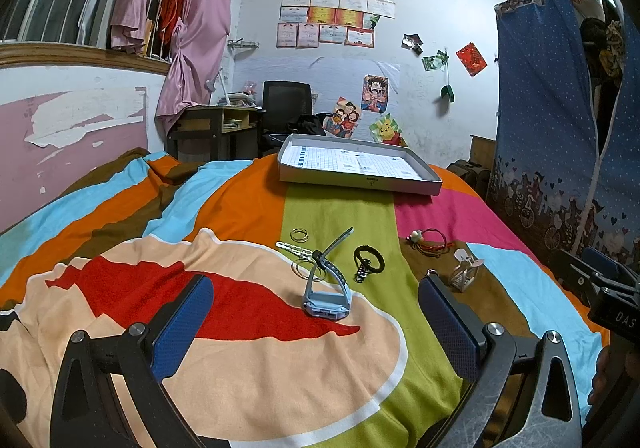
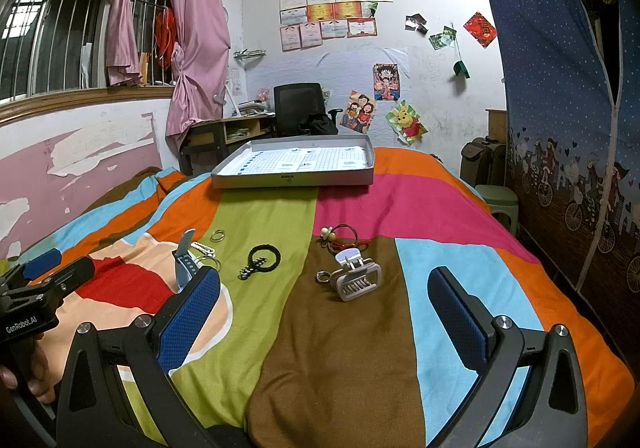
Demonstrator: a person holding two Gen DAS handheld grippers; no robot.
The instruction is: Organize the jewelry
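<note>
Grey tray point(image 2: 296, 179) holding gridded paper point(image 2: 308, 160), jewelry outside on bedspread point(image 2: 344, 348)

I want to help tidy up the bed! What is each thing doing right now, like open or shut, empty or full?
Left gripper: open, holding nothing.
Right gripper: open, holding nothing.
Tray: open, no jewelry inside, only a printed sheet.
Watch: unbuckled, strap sticking up.
Hair claw: shut, lying on the blanket.
Black hair tie: loose on the blanket.
</note>
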